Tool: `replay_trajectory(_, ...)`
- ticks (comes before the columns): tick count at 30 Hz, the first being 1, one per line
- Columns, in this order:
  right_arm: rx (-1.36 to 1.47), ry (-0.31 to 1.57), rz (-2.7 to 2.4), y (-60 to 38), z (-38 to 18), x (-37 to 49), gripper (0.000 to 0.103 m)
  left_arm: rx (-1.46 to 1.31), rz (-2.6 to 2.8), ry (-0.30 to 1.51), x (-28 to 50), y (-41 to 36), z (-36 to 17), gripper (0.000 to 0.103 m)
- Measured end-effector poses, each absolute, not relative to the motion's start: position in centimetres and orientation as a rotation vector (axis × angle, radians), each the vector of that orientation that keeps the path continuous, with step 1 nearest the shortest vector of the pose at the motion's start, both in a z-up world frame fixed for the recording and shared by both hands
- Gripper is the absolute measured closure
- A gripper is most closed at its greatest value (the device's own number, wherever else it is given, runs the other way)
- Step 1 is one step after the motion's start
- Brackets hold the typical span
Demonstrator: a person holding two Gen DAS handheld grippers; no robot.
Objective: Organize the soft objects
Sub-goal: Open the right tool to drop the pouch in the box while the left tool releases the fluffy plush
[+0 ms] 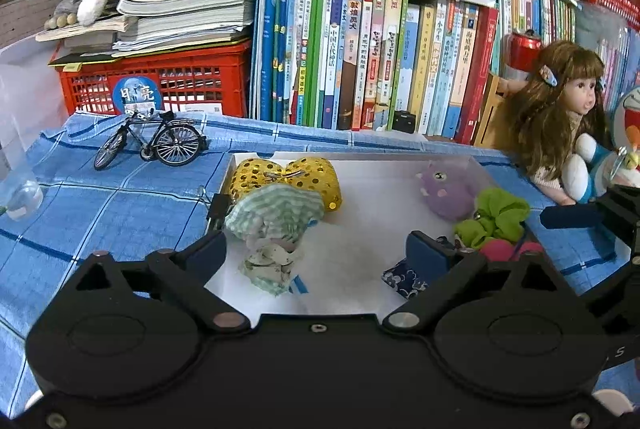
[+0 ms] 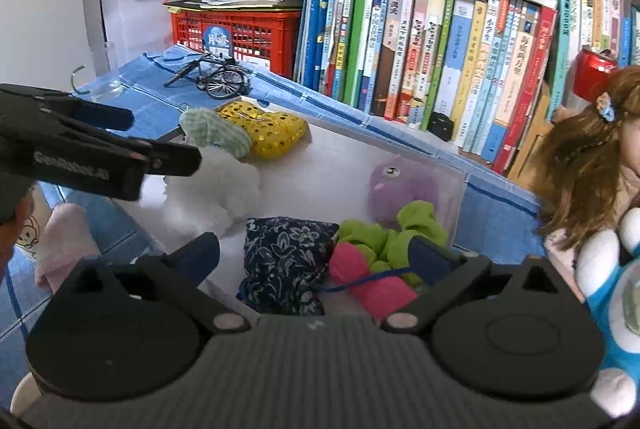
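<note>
Left gripper point(image 1: 316, 249) first: its fingers point(image 1: 208, 253) stand wide apart, nothing between the pads, and just ahead of them in the lower middle of the left wrist view sits a small doll with a green striped hat point(image 1: 274, 229), upright inside the white tray point(image 1: 360, 169). Right gripper point(image 2: 316, 253) now: fingers point(image 2: 430, 257) spread wide too, gripping nothing, hanging over a navy flowered pouch point(image 2: 286, 261) with a pink soft toy point(image 2: 372, 277) beside it at lower centre. A blue cord runs across the pink toy; where it ends is hard to tell. Touching the pink one, a crumpled green cloth piece point(image 2: 404, 233), and behind that a purple plush point(image 2: 404, 185) against the tray's far clear wall. A gold sequinned cushion point(image 1: 288, 177) fills the tray's far left corner. The white fluffy thing point(image 2: 216, 193) in the right wrist view is blurred, shape unclear. The left gripper's black body cuts in from the left edge there.

Outward: the tray rests on a blue checked cloth point(image 1: 100, 205) over the table. A model bicycle point(image 1: 156, 141) stands at upper left, a red crate point(image 1: 160, 81) behind it under stacked books, a pink plush on top. A row of books point(image 1: 380, 69) lines the back. A long-haired doll point(image 1: 560, 117) sits at the right, half cut off in the right wrist view.
</note>
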State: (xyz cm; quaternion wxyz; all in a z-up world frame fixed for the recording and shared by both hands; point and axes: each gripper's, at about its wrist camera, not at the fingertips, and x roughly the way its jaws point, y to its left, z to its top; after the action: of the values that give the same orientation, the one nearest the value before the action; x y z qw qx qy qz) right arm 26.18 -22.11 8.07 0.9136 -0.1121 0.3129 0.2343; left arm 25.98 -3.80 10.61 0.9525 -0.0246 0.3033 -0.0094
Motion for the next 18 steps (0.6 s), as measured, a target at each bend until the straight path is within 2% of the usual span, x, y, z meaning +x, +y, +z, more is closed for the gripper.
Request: replay_trajectory(18, -0.233, 0.616, 0.389, -21.6, 10.3, 21.9, 0.000, -0.064, 0.010, 0.542, 20.9, -2.1, 12.5, 0.000)
